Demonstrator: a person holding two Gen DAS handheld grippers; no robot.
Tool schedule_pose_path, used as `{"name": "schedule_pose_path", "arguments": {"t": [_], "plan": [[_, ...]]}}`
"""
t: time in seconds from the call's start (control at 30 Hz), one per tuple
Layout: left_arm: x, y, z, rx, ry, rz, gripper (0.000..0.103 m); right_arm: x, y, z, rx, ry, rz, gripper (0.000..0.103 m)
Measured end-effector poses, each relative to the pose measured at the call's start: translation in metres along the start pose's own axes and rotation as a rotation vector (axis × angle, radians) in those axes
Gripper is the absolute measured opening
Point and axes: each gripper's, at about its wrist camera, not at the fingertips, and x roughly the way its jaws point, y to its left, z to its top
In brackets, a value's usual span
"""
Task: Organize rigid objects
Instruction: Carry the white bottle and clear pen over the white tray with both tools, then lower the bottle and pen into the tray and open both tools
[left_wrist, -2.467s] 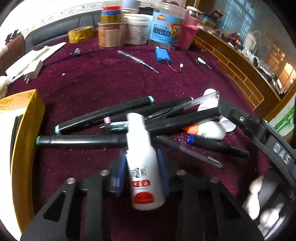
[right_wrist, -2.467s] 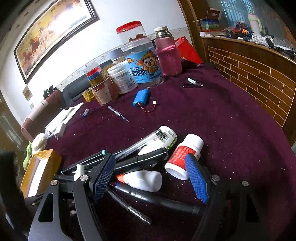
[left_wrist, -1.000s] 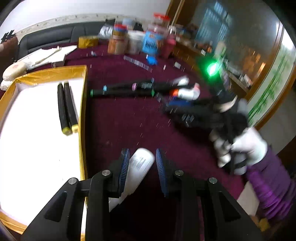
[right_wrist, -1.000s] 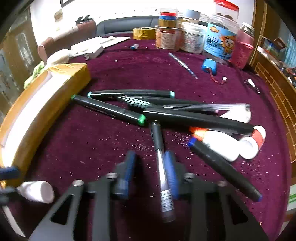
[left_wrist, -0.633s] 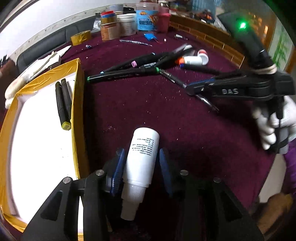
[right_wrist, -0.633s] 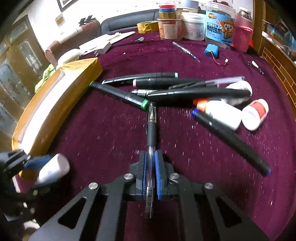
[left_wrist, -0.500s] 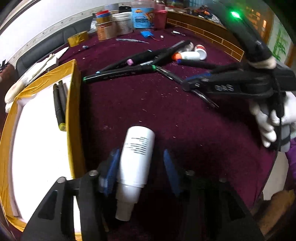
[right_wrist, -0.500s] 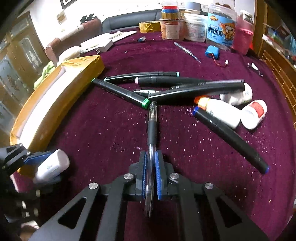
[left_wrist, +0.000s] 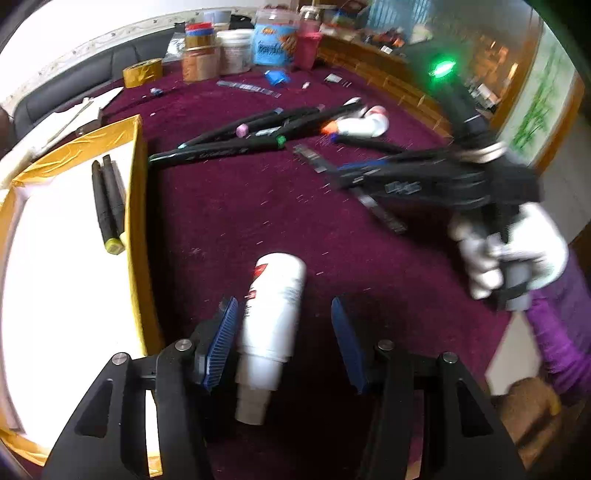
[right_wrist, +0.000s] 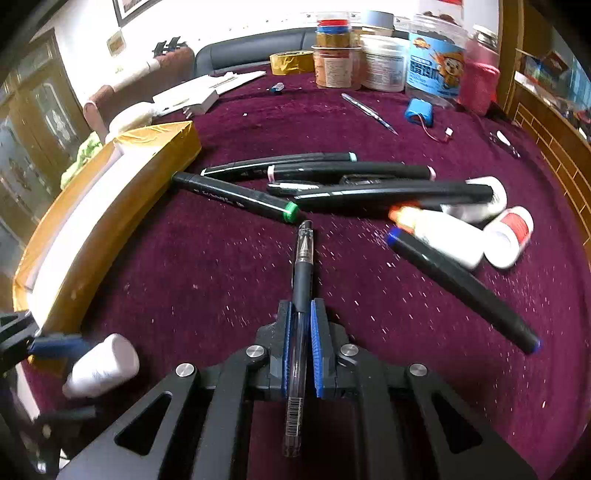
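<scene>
I am tilting both grippers steeply down over the maroon counter (right_wrist: 229, 280). My left gripper (left_wrist: 284, 332) is standing with its jaws spread — the white bottle (left_wrist: 273, 317) is lying between them, leaning on the left pad and clear of the right one, just beside the gold-edged box (left_wrist: 142, 236). My right gripper (right_wrist: 301, 347) is pinching a clear gel pen (right_wrist: 301, 317), its tip pointing at the heap of black markers (right_wrist: 332, 184). The left view is blurring my gloved right hand (left_wrist: 517, 254). Only that view is showing the two markers (left_wrist: 107, 203) inside the box; the right view is showing just the box's outer wall.
</scene>
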Motion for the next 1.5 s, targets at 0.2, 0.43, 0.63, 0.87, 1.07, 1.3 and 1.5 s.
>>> {"name": "schedule_pose_path", "arguments": {"t": [0.2, 0.43, 0.63, 0.87, 1.07, 1.3, 1.5], "plan": [[0.02, -0.024, -0.002, 0.1, 0.018, 0.193, 0.039, -0.007, -0.017, -0.009, 0.069, -0.003, 0.09, 0.009], [-0.005, 0.008, 0.006, -0.079, -0.102, 0.051, 0.027, -0.03, -0.029, -0.024, 0.183, -0.042, 0.289, 0.009], [-0.049, 0.049, 0.006, -0.233, -0.22, -0.13, 0.027, -0.05, 0.012, -0.005, 0.131, -0.071, 0.419, 0.009], [-0.07, 0.134, 0.016, -0.415, -0.24, -0.068, 0.027, -0.025, 0.092, 0.05, 0.102, -0.017, 0.57, 0.009], [-0.039, 0.212, 0.026, -0.605, -0.188, -0.035, 0.027, 0.034, 0.147, 0.097, 0.128, 0.06, 0.51, 0.009], [-0.004, 0.24, 0.029, -0.675, -0.14, -0.013, 0.027, 0.08, 0.176, 0.12, 0.127, 0.11, 0.406, 0.009], [0.006, 0.253, 0.031, -0.721, -0.143, -0.014, 0.028, 0.098, 0.178, 0.128, 0.105, 0.116, 0.346, 0.009]]}}
